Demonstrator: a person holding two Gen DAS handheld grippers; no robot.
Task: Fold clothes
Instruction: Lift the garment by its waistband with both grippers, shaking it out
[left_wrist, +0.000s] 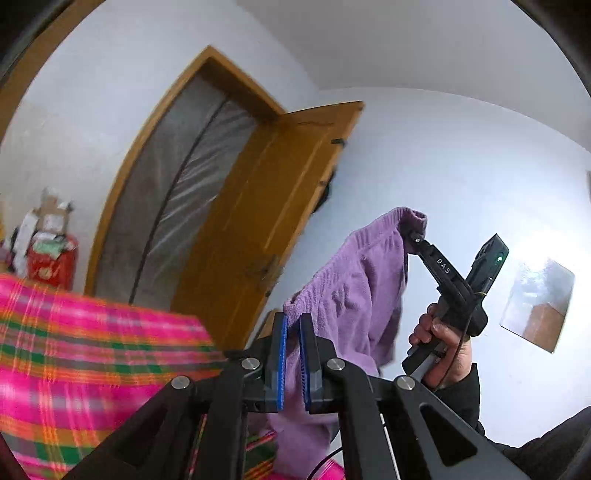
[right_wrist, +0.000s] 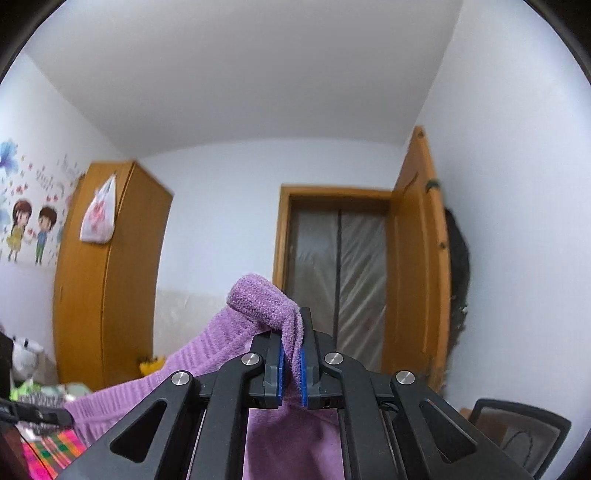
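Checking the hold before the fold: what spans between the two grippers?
The purple garment alone, stretched from the left gripper to the right gripper; the left wrist view shows it.

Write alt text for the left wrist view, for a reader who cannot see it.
The left tool clamps one edge of a purple garment, while the right tool, held in a hand, grips another part higher up, so the cloth hangs between them. Behind are a pink plaid cover and an open wooden door.
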